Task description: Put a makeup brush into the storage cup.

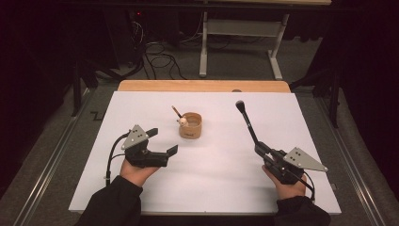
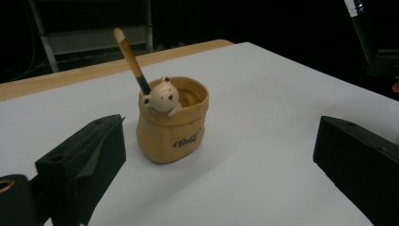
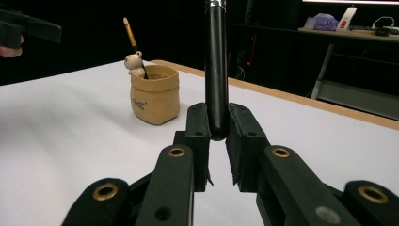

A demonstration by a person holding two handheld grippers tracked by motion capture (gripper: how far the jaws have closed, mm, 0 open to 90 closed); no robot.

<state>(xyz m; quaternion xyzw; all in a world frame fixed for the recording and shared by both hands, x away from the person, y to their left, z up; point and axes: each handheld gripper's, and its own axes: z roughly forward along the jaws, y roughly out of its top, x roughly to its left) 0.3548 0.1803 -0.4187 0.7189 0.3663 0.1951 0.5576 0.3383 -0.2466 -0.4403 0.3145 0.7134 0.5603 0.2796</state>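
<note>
Two jaws of the right gripper [image 1: 260,149] are pinching just the brush [image 1: 248,123] handle's tip, so it risks pivoting or knocking the pot [image 1: 190,125] at ten o'clock. Left gripper [image 1: 162,140] is hovering wide open, empty.

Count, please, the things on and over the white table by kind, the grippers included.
Holder pot: 1
Brushes: 2 (wooden brush standing in the pot, black brush held by the right gripper)
Grippers: 2 (left gripper open, right one shut)
Total: 5
</note>
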